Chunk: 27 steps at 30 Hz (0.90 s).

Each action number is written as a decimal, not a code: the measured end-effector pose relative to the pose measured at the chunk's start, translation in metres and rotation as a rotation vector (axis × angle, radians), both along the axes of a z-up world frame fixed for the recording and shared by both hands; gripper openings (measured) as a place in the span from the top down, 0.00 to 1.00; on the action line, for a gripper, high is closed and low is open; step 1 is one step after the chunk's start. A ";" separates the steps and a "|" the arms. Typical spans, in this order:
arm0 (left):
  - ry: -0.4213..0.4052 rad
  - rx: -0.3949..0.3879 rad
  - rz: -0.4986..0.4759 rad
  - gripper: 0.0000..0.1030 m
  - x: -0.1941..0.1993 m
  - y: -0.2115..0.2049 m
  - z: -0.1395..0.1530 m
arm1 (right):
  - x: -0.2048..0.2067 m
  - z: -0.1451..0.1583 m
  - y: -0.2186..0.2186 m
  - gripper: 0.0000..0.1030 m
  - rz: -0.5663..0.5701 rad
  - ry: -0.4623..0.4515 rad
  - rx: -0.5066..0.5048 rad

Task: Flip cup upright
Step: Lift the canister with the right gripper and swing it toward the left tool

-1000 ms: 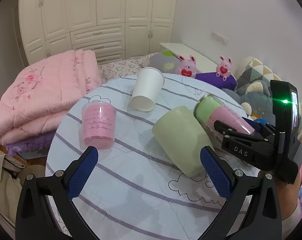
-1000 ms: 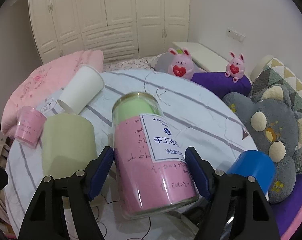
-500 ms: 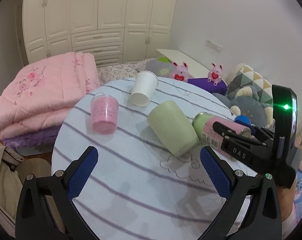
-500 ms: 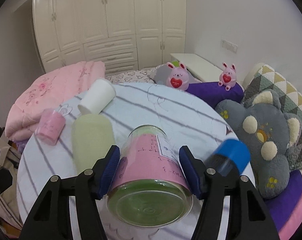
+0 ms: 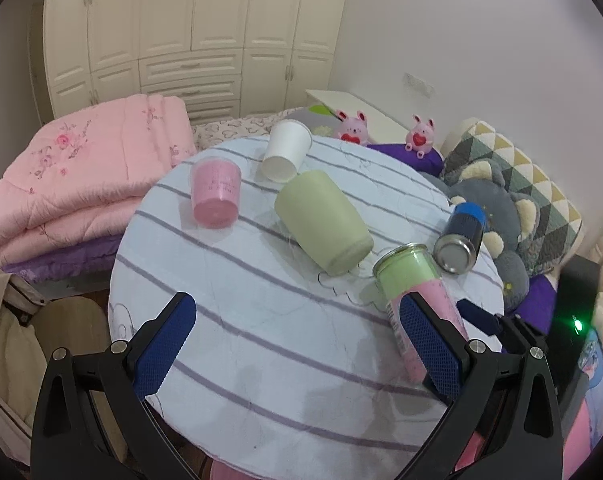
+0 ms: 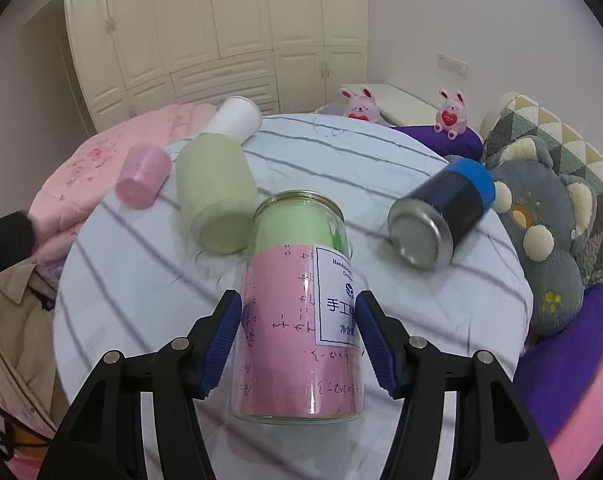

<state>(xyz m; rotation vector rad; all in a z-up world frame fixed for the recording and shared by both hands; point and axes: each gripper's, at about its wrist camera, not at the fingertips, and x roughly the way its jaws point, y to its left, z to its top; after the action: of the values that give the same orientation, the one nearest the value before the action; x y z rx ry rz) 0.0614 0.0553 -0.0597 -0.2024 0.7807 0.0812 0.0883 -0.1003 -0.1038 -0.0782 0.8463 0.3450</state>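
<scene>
My right gripper (image 6: pixel 299 332) is shut on a clear glass cup (image 6: pixel 301 312) with pink and green lining and a white label, held above the round striped table (image 6: pixel 341 160). Its open mouth points away from me and upward. The same cup shows in the left wrist view (image 5: pixel 415 300), tilted, near the table's right edge. My left gripper (image 5: pixel 301 348) is open and empty over the near part of the table (image 5: pixel 241 320). A light green cup (image 5: pixel 321 220), a white paper cup (image 5: pixel 285 150) and a pink cup (image 5: pixel 215 192) lie on the table.
A blue and black metal can (image 6: pixel 441 216) lies on its side at the table's right. Folded pink quilts (image 5: pixel 73 176) are stacked to the left. Plush toys and cushions (image 6: pixel 541 208) crowd the right side. White wardrobes (image 5: pixel 189 32) stand behind.
My right gripper has turned the glass cup from bottom-toward-me to mouth pointing up and away. My left gripper has drawn back from the cups, still open.
</scene>
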 end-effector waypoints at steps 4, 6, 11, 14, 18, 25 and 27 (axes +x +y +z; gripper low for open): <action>0.009 0.006 -0.006 0.00 -0.006 -0.006 -0.002 | -0.022 0.000 0.007 0.42 0.022 0.007 0.032; 0.011 0.001 -0.009 0.00 -0.006 -0.008 -0.001 | -0.028 0.000 0.012 0.42 0.036 0.009 0.044; 0.038 -0.001 -0.012 0.00 -0.002 -0.013 -0.003 | -0.036 -0.003 0.024 0.40 0.060 -0.005 0.047; 0.053 -0.015 -0.015 0.00 -0.001 -0.018 -0.004 | -0.035 -0.003 0.019 0.17 0.048 -0.001 0.069; 0.083 -0.052 -0.022 0.00 0.007 -0.027 -0.005 | -0.038 0.002 0.007 0.17 0.056 0.004 0.094; 0.144 -0.056 -0.049 0.00 0.026 -0.062 -0.013 | -0.045 0.011 -0.024 0.17 0.060 -0.039 0.087; 0.180 -0.047 -0.054 0.00 0.035 -0.073 -0.020 | -0.044 0.011 -0.031 0.17 0.064 -0.046 0.075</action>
<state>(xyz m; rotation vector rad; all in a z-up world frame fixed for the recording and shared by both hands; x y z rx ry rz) 0.0965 -0.0181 -0.0794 -0.2200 0.9677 0.0298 0.0447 -0.1316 -0.0930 -0.0434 0.7856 0.4334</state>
